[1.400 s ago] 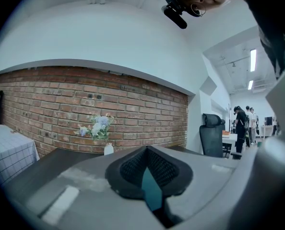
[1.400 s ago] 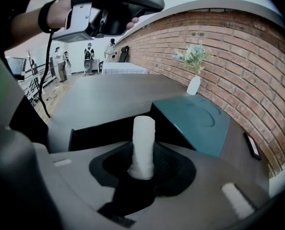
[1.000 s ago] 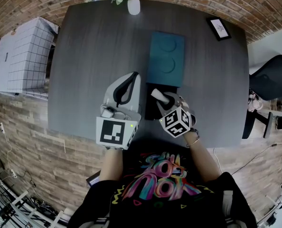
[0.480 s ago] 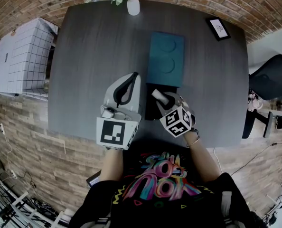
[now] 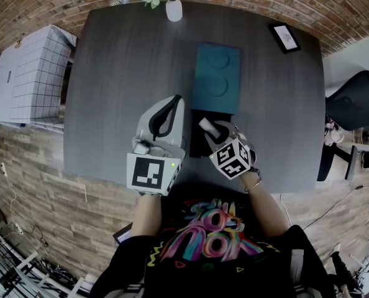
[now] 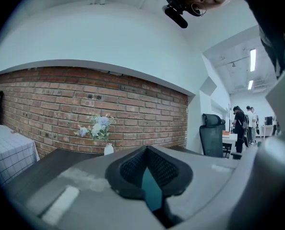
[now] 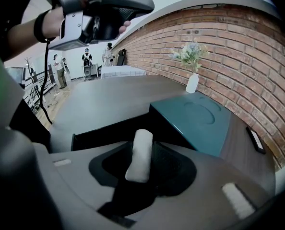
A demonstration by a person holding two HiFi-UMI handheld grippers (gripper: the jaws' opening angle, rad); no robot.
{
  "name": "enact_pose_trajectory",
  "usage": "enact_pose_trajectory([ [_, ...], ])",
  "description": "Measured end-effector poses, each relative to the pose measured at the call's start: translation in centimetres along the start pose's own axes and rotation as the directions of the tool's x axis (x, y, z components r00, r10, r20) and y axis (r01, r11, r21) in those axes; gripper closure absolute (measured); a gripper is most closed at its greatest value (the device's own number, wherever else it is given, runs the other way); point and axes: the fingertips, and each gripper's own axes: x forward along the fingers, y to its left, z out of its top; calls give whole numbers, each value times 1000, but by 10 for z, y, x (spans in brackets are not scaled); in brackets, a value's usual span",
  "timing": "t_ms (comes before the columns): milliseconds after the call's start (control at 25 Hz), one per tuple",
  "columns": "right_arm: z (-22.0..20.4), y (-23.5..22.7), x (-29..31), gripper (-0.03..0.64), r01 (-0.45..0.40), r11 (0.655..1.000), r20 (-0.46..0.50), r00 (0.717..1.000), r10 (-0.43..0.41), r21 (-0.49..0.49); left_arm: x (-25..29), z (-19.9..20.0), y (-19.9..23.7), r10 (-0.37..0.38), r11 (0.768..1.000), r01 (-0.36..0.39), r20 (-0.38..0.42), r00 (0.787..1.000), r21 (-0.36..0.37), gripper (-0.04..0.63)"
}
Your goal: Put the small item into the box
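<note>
The small item [image 7: 139, 155], a white stubby roll, sits pinched in the right tongs [image 7: 143, 163]. The dark pads press on it from both sides, open only as wide as the roll is thick. It stands nearly upright in the grip, and its top end pokes out past the tips. In the head view the small item [image 5: 204, 124] hangs over the box [image 5: 200, 143], a black open tray, with the right tongs [image 5: 210, 129] above that dark opening. How high above it they are cannot be told.

On the far side of the box, touching its edge, lies a teal lid [image 5: 216, 77] with two round dents in its top. It shows again in the right gripper view, just past the box [image 7: 104, 134].

The left tongs [image 5: 172, 104] hover just left of the box, drawn together at the tips. Their own view confirms it: the left tongs [image 6: 146, 159] have pad against pad and nothing caught between. A sliver of teal shows through the slit lower down.

Everything rests on a dark grey desk [image 5: 122, 73]. Well beyond the box, at the desk's far edge, a white vase [image 5: 174, 7] holds flowers. A small framed card [image 5: 286, 37] lies off to the far right of it.
</note>
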Motion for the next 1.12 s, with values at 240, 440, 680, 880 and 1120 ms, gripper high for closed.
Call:
enact_pose_trajectory([
  [240, 1, 0, -1, 474, -21, 1000, 12, 1000, 20, 23, 0, 4, 0, 0, 1000, 0, 3, 1000, 13, 595],
  [440, 10, -3, -8, 469, -25, 998, 60, 998, 22, 65, 0, 9, -1, -1, 1000, 1, 6, 1000, 22, 594],
  [680, 41, -17, -38, 469, -18, 989, 180, 984, -8, 146, 2, 17, -5, -12, 999, 12, 17, 1000, 38, 595],
  [880, 71, -33, -73, 480, -2, 988, 280, 959, -43, 157, 4, 22, -10, -32, 997, 30, 28, 999, 70, 594],
  [1120, 107, -58, -126, 482, 76, 983, 408, 902, -140, 170, 6, 28, -19, -56, 995, 52, 38, 998, 90, 594],
])
